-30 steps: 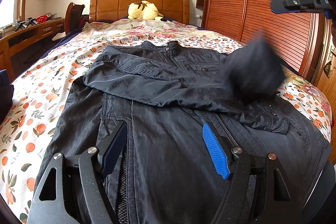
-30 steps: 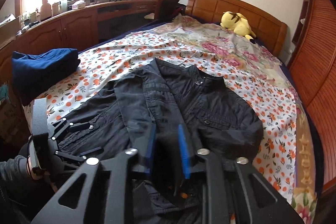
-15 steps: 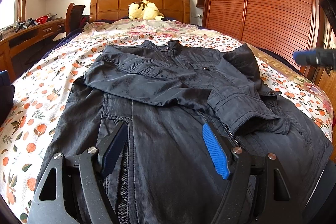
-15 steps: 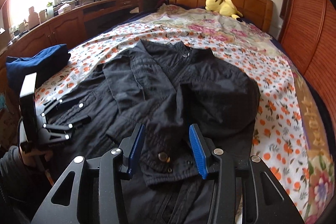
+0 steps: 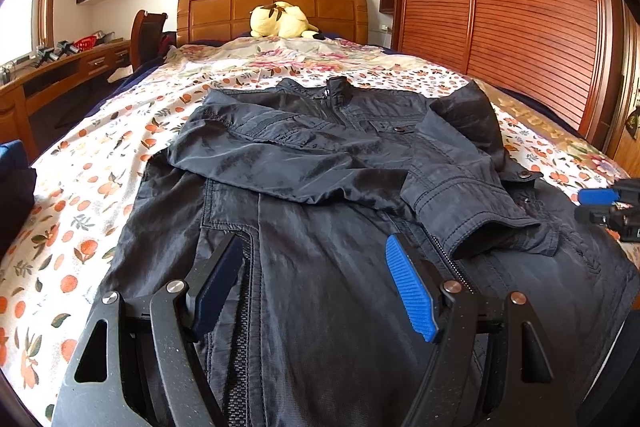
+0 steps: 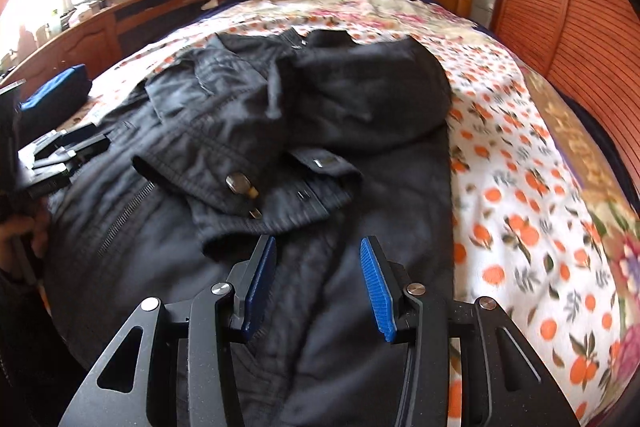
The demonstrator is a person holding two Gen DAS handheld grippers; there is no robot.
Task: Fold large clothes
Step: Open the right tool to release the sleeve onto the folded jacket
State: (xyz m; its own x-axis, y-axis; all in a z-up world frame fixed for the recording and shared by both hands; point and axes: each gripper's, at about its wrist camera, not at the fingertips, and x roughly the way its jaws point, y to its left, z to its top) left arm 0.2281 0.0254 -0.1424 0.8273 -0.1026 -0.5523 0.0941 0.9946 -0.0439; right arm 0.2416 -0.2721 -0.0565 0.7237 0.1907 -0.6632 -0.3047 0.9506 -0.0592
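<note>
Since the earlier frame, the right gripper (image 6: 318,281) had released the right sleeve (image 5: 460,187) across the jacket (image 5: 320,287) and dropped low, jaws parted, empty. Left gripper (image 5: 316,287) hovered wide open above the hem, holding nothing. Jacket lay on the bed (image 6: 520,167), sleeves crossed inward to narrow it. Only the right view showed a hand (image 6: 24,231).
</note>
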